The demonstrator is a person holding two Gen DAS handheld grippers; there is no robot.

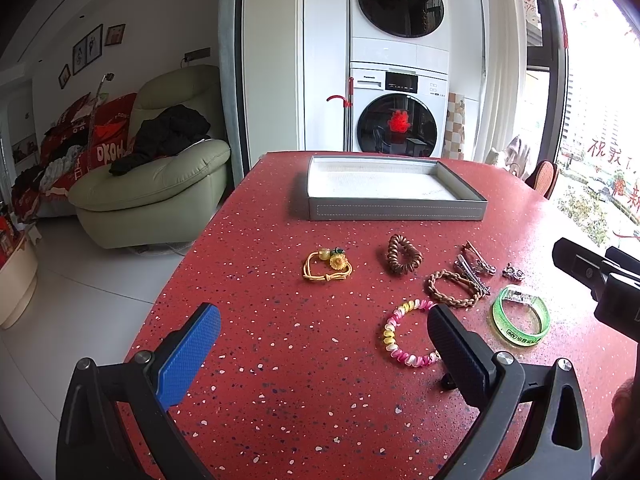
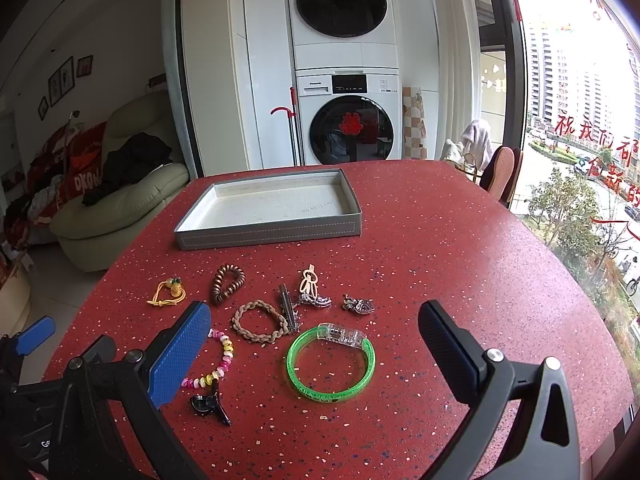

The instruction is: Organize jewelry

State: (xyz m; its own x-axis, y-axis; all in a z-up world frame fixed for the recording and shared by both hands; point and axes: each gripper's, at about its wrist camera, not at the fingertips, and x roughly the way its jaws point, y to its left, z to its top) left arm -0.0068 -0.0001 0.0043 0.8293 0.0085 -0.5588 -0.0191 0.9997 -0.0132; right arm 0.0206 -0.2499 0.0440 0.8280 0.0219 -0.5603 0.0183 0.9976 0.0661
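Loose jewelry lies on a red speckled table (image 1: 280,380) in front of a grey tray (image 1: 396,211) (image 2: 272,230) with nothing in it. There is a yellow cord bracelet (image 1: 339,263) (image 2: 176,289), a brown spiral hair tie (image 1: 404,254) (image 2: 228,283), a braided bracelet (image 1: 434,285) (image 2: 236,320), a pink-yellow spiral tie (image 1: 389,334) (image 2: 226,354), a green bangle (image 1: 516,334) (image 2: 291,360), silver clips (image 1: 474,266) (image 2: 288,308) and a black claw clip (image 2: 210,400). My left gripper (image 1: 324,344) hovers open near the spiral tie. My right gripper (image 2: 316,344) is open around the bangle's position, above it.
A small silver brooch (image 2: 359,305) and a beige clip (image 2: 309,280) lie among the pieces. The table's left edge drops to a white floor with a green armchair (image 1: 160,184). Stacked washing machines (image 1: 396,120) stand behind, and a window and an orange chair (image 2: 500,172) are to the right.
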